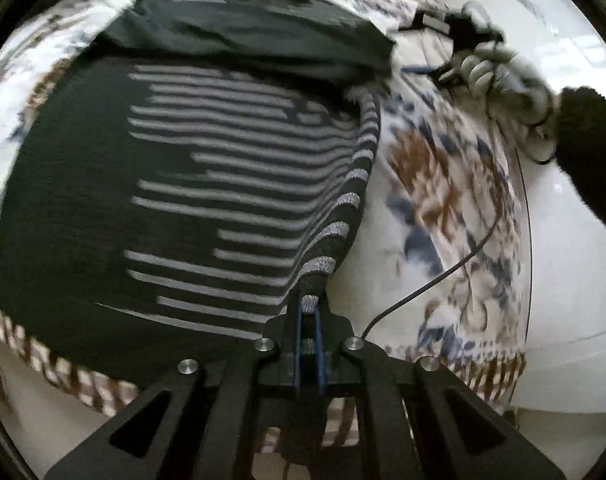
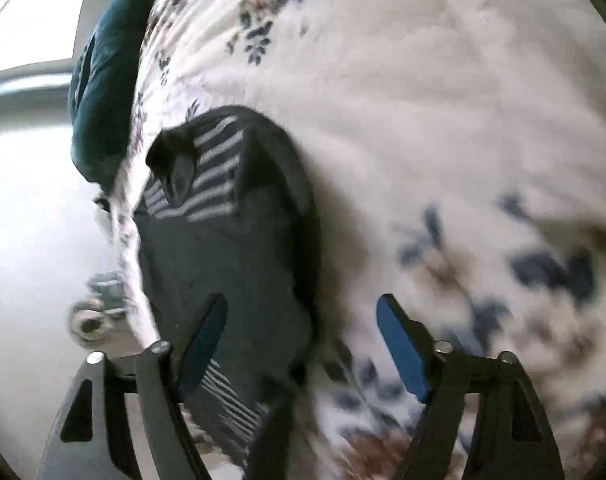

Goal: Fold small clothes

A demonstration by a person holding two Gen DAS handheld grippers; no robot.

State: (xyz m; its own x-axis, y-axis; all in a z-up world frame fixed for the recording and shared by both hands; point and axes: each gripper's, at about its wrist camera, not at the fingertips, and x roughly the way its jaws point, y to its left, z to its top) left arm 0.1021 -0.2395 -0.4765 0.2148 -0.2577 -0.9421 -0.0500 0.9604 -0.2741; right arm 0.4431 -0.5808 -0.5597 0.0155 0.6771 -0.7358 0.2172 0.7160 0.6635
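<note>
Plainly, the task's thing was a dark knitted garment with pale grey horizontal stripes, spread on a white bed cover printed with blue and brown leafy patterns and edged in a brown-and-white fringe. The knit looked soft and ribbed; its stripes were uneven in length, some short, some running nearly across the panel. A plain dark layer of the same cloth lay folded across the far end. In the left wrist view the garment's long axis ran from the near edge away toward the top of the picture, with a striped fold forming its right border and tapering down to the left gripper. That gripper was clenched on the striped corner, a bit of grey knit showing between its blue pads.

Farther off at upper right, a gloved hand with a dark fuzzy sleeve held the other tool; both were blurred.

From the right wrist view the right gripper stood released, its black fingers and blue pads spread wide. The garment lay beneath its left finger, a rounded dark mass with a striped patch at its far end. A teal cushion-like shape sat beyond the cover's edge.
</note>
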